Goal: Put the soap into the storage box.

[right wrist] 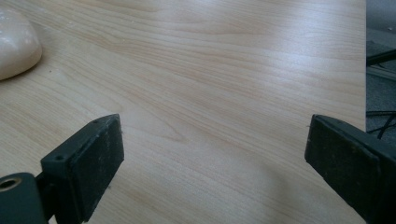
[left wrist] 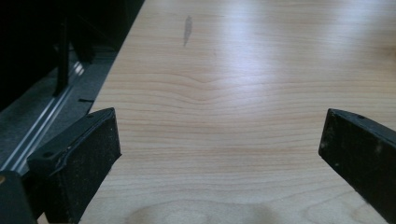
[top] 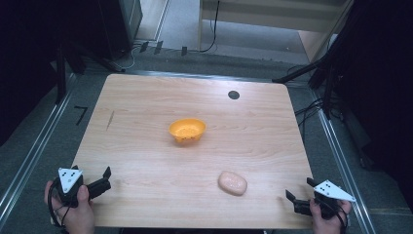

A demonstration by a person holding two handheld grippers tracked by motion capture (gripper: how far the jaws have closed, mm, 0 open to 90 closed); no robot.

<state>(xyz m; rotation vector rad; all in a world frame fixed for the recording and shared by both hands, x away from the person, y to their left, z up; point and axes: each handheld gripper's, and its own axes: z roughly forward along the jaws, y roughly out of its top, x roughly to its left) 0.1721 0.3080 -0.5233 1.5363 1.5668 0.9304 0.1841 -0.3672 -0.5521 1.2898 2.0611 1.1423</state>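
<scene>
Tools idle at the near table corners, 2 objects untouched between them.

Left tool [top: 100, 181] and right tool [top: 298, 193] both stand with jaws spread wide, holding nothing. The pale rounded lump [top: 232, 183] lies near the right tool; the orange bowl [top: 187, 130] sits mid-table [top: 146, 97], well apart. Judging by its smooth, domed shape, the lump could squirt sideways if pinched off-centre.

Glossy plastic orange bowl [top: 187, 130] on smooth, faintly shiny wood-grain table [top: 146, 146].
</scene>
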